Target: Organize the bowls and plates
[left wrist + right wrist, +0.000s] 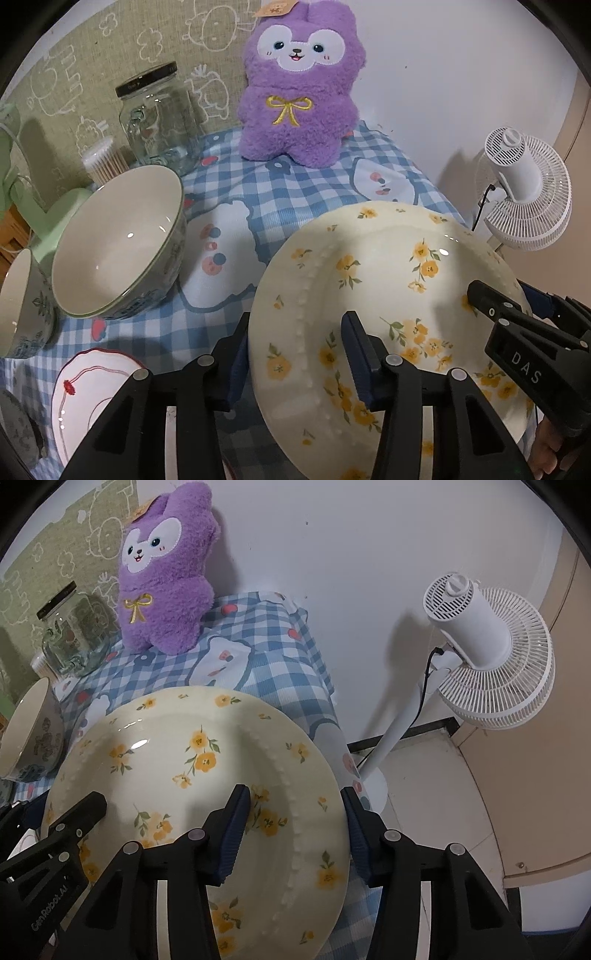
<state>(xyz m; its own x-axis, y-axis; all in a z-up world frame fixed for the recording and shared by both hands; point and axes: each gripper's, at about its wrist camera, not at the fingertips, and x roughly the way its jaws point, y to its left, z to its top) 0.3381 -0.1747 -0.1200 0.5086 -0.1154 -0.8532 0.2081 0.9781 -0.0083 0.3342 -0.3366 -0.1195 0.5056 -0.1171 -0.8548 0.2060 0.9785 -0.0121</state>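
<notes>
A cream plate with yellow flowers point(369, 266) point(166, 738) lies over the right end of the checked tablecloth point(295, 192). My left gripper point(295, 321) straddles its left rim: the outer finger sits at the plate's edge, while the inner finger point(354, 343) stands over the well, a little short of the beaded ridge. My right gripper point(294, 792) straddles the right rim the same way. Neither inner pad presses on the plate, so both are open. Each gripper also shows at the edge of the other's view.
A large white bowl with a blue pattern point(118, 243) stands at the left, with a second bowl point(22, 302) beside it. A small red-rimmed plate point(92, 387) lies near the front. Behind are a glass jar point(159, 122) and a purple plush toy point(299, 92). A white fan point(480, 646) stands on the floor beyond the table's right edge.
</notes>
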